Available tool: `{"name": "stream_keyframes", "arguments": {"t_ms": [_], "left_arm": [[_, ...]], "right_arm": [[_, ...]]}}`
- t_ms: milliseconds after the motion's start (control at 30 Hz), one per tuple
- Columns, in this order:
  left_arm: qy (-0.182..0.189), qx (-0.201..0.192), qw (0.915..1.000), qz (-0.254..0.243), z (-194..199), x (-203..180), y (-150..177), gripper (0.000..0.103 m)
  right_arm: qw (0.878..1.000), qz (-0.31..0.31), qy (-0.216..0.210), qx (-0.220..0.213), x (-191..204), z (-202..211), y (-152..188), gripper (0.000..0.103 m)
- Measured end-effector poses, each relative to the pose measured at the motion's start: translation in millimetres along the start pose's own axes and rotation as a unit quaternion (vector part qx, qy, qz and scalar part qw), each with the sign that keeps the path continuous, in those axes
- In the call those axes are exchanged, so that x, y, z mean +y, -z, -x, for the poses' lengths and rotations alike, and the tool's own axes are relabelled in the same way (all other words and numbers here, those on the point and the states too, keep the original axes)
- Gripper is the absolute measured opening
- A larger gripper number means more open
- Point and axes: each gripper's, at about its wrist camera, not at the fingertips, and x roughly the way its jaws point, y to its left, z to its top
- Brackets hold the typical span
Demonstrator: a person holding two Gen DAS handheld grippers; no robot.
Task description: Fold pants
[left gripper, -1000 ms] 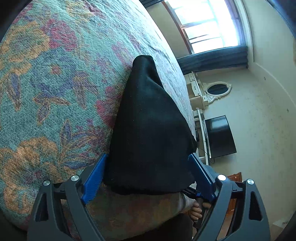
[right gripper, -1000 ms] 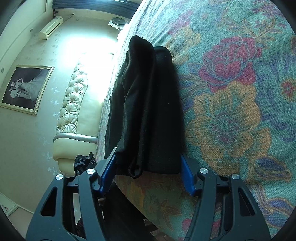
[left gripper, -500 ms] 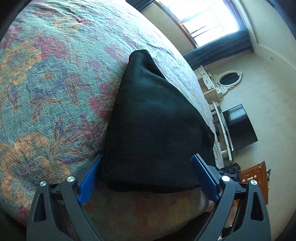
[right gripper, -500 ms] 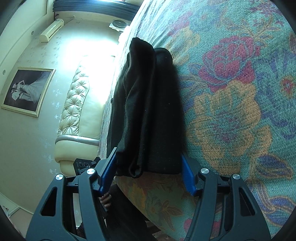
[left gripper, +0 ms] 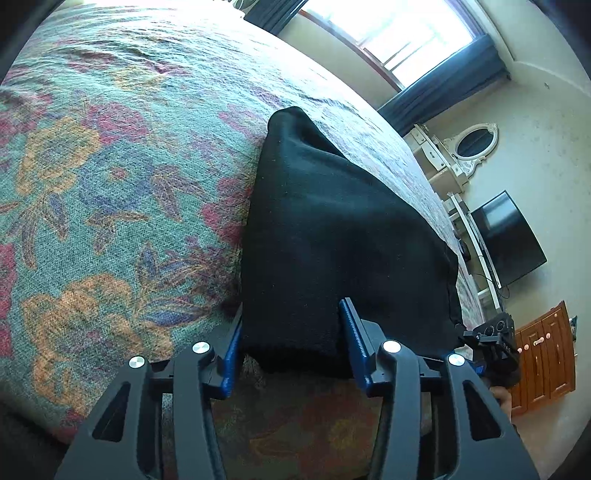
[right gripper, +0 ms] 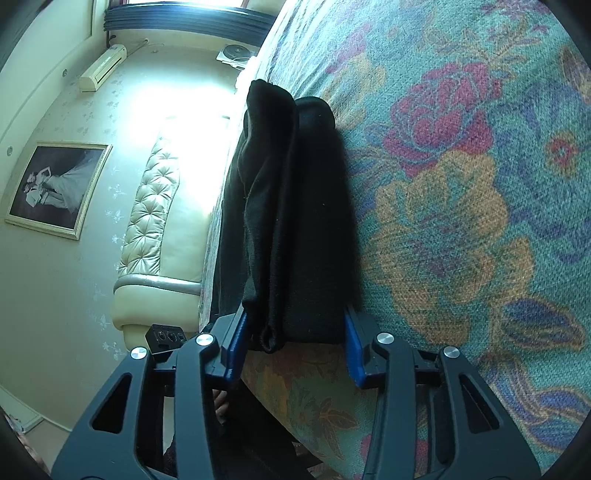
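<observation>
**Black pants held at the bed edge by both grippers**

The bed point(left gripper: 110, 177) is the largest thing, covered with a bedspread of green ground and red, orange and blue flowers. It fills most of both views.

On the bed, at its near edge, lie the pants point(left gripper: 332, 236), black and folded in several layers. In the left wrist view they look like a wide bundle, narrow at the far end and broad at the near end. In the right wrist view the pants point(right gripper: 291, 206) show a stack of folds, with one thicker fold on the side toward the bed's edge.

The left gripper point(left gripper: 291, 343) is at the near end of the pants. Its blue fingers point(left gripper: 352, 339) are closed on one part of the cloth; the rest of the bundle spreads beyond the right finger.

The right gripper point(right gripper: 291, 343) is also at the near end of the pants, and its blue fingers point(right gripper: 351, 343) press the whole stack from both sides.

Beyond the bed, the left view shows a window point(left gripper: 402, 33), a dark television point(left gripper: 506, 236) and an oval mirror point(left gripper: 472, 144). The right view shows a quilted headboard point(right gripper: 151, 214) and a framed picture point(right gripper: 55, 184) on the wall.
</observation>
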Motion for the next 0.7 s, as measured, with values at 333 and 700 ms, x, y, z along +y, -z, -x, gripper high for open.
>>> {"name": "stream_keyframes", "arguments": {"t_ms": [333, 700], "left_arm": [[0.006, 0.000, 0.9999, 0.009, 8.1, -1.9, -5.1, 0.039], [0.006, -0.003, 1.0000, 0.005, 10.0, -2.9, -2.9, 0.037]], "right_arm": [[1.000, -0.008, -0.014, -0.006, 2.2, 6.8, 1.7, 0.035], [1.000, -0.014, -0.020, -0.008, -0.8, 13.5, 2.0, 0.033]]}}
